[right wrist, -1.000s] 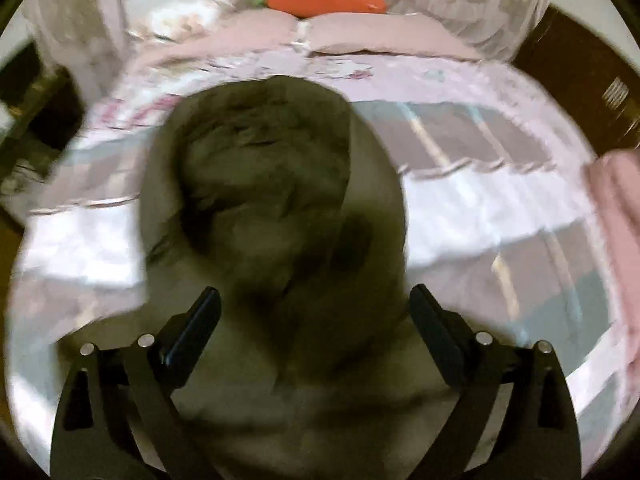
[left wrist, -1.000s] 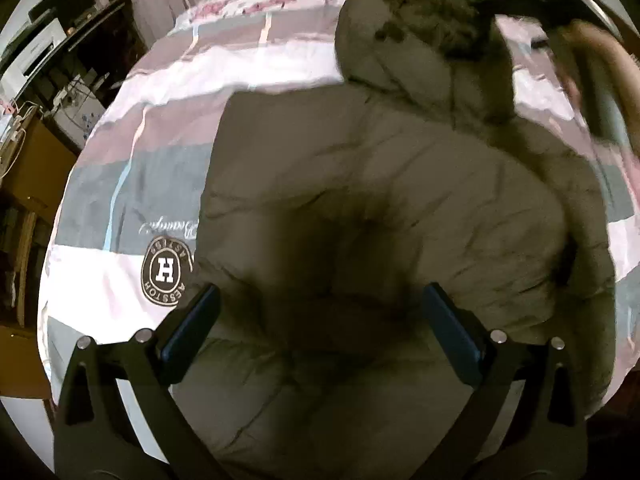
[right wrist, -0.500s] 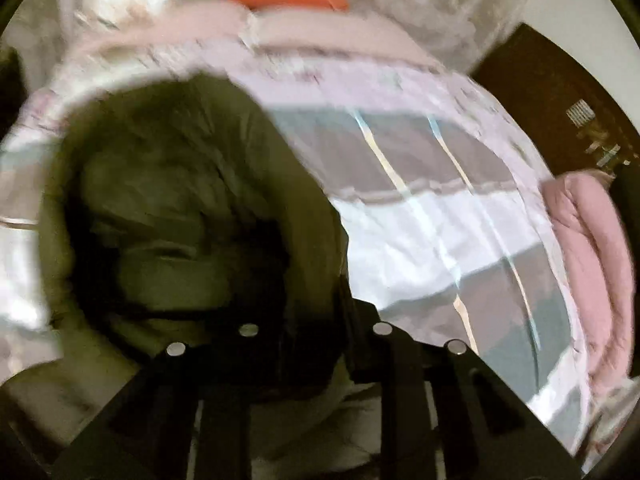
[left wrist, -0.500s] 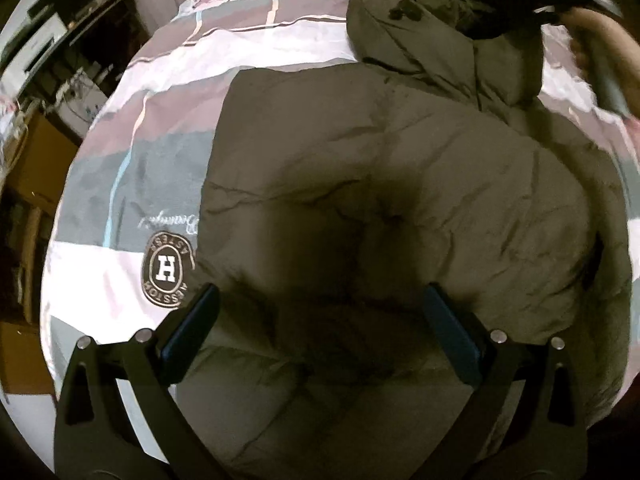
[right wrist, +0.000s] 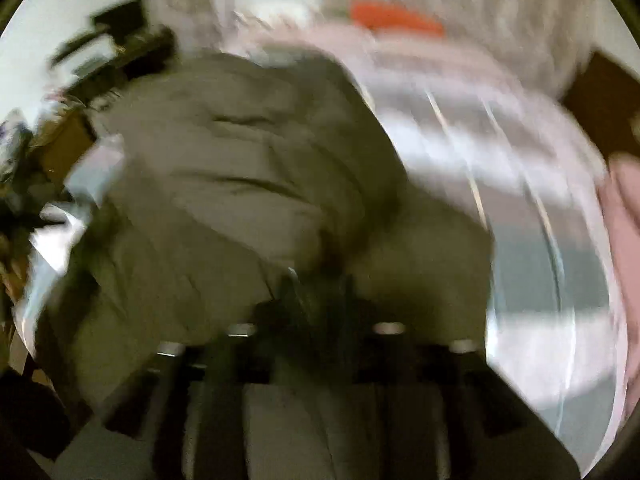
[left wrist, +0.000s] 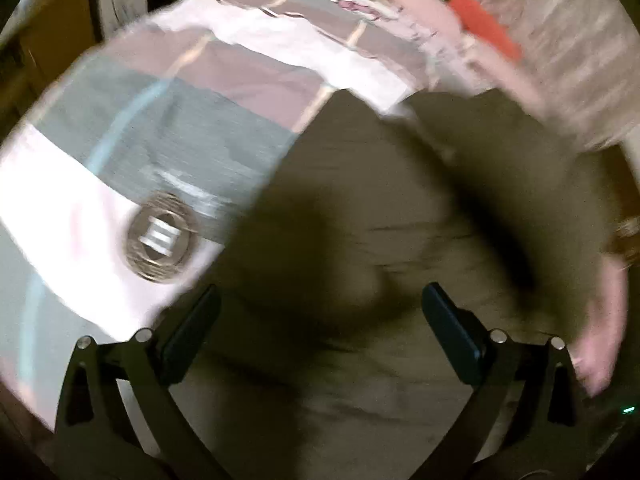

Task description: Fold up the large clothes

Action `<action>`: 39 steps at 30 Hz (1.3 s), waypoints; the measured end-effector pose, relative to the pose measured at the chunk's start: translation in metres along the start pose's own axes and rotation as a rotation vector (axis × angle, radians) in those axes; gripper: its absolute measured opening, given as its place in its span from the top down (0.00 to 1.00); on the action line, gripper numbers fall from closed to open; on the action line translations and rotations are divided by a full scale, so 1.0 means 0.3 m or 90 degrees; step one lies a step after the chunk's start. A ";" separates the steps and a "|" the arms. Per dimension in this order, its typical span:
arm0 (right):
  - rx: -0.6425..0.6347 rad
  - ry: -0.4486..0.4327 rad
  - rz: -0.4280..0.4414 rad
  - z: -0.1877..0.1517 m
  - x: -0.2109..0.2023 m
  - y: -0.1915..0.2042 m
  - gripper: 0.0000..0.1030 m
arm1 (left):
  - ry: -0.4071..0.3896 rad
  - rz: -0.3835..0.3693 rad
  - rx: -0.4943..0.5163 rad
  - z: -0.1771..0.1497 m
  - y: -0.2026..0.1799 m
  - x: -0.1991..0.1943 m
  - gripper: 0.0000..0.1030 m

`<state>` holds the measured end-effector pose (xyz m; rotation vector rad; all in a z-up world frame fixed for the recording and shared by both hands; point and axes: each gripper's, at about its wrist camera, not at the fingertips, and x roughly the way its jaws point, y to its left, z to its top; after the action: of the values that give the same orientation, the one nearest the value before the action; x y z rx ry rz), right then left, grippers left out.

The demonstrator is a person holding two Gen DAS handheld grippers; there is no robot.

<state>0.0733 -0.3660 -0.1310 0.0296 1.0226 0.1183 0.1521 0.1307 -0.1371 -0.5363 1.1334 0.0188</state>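
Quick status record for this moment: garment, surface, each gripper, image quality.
garment: olive padded jacket, lying on the bed
surface: striped bedspread
left gripper: open, above the jacket, holding nothing
right gripper: shut on the jacket, fabric bunched ahead of it
other: orange pillow at far end
image quality: both views motion-blurred

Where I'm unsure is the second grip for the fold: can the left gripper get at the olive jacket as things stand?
Probably yes. The left gripper is open with the olive jacket spread directly between and beyond its fingers on the bedspread; nothing lies between them.
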 end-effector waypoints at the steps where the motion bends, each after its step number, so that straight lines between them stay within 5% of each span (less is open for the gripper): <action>1: 0.049 -0.002 0.023 -0.032 -0.005 -0.044 0.20 | 0.017 -0.053 -0.017 -0.002 -0.001 0.006 0.02; 8: 0.237 0.006 0.156 -0.049 -0.016 -0.049 0.16 | 0.070 -0.193 -0.135 0.001 -0.035 0.139 0.02; 15: 0.248 0.067 0.259 -0.058 0.023 0.103 0.16 | 0.084 -0.245 -0.244 0.024 -0.088 0.282 0.03; 16: 0.239 0.069 0.256 -0.070 0.014 0.117 0.16 | 0.081 -0.251 -0.242 0.029 -0.098 0.283 0.11; 17: 0.233 0.071 0.251 -0.075 0.012 0.127 0.16 | 0.072 -0.270 -0.228 0.032 -0.117 0.274 0.24; 18: 0.229 0.073 0.245 -0.081 0.012 0.133 0.16 | 0.066 -0.312 -0.194 0.043 -0.145 0.263 0.73; 19: 0.231 0.075 0.245 -0.086 0.010 0.135 0.16 | 0.071 -0.344 -0.143 0.060 -0.184 0.255 0.91; 22: 0.252 0.080 0.253 -0.101 0.006 0.131 0.16 | 0.040 -0.341 -0.078 0.067 -0.228 0.211 0.94; 25: 0.265 0.077 0.252 -0.110 0.005 0.120 0.16 | 0.063 -0.386 -0.103 0.045 -0.240 0.188 0.95; 28: 0.272 0.065 0.260 -0.108 -0.006 0.118 0.16 | 0.077 -0.382 -0.057 0.017 -0.282 0.136 0.95; 32: 0.335 0.048 0.316 -0.126 -0.017 0.090 0.15 | 0.138 -0.330 0.062 -0.154 -0.400 0.070 0.95; 34: 0.396 0.051 0.367 -0.150 -0.003 0.069 0.07 | 0.181 -0.329 0.108 -0.259 -0.449 0.054 0.95; 39: 0.499 0.109 0.464 -0.201 0.098 0.081 0.06 | 0.233 -0.302 0.242 -0.477 -0.552 0.048 0.95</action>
<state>0.0349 -0.3405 -0.1855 1.1260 1.1361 0.3796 0.0824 -0.0772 -0.1284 -0.4635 1.2985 -0.7174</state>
